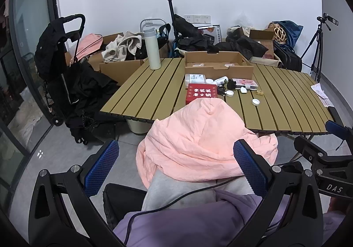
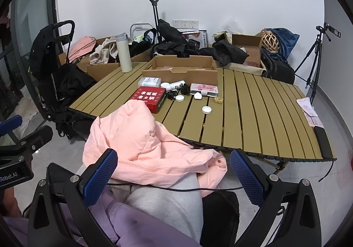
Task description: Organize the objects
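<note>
A slatted olive table holds a red box, an open cardboard tray, a white flask, small white bottles, loose white caps and a pink packet. My left gripper and right gripper are both open and empty, held low over the person's lap, where a pink jacket lies.
Strollers with black clothes stand left of the table. Cardboard boxes, bags and clothes crowd the back wall. A tripod stands at the right. Papers and a black phone lie on the table's right edge.
</note>
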Demonstrator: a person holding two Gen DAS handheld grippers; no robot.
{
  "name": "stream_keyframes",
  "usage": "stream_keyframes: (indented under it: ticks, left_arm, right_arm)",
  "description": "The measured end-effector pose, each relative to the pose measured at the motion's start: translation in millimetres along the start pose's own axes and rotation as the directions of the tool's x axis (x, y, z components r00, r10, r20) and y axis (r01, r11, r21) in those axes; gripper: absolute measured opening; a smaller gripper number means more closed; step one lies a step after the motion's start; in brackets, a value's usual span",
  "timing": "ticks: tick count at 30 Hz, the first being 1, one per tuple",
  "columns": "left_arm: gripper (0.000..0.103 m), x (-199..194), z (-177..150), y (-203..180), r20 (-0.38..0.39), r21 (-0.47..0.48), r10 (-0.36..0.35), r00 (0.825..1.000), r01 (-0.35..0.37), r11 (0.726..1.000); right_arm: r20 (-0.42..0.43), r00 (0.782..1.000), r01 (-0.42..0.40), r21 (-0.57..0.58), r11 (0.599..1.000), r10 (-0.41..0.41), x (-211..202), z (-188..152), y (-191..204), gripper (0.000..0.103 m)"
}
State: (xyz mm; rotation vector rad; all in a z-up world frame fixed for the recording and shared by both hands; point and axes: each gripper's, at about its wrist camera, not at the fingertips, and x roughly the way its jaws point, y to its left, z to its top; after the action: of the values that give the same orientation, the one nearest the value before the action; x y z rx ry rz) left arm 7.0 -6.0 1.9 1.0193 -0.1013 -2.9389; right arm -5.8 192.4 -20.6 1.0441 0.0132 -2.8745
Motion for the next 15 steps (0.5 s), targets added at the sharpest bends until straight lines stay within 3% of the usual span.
stream_keyframes:
  ticks: [15]
  left_arm:
    - [0.103, 2.0, -3.0, 2.5, -0.001, -0.002, 0.009, 1.000, -0.009, 1.000]
  right_arm:
    - [0.001, 1.000, -0.001, 0.002, 1.000, 0.001, -1.0, 0.1, -0.3, 0.103]
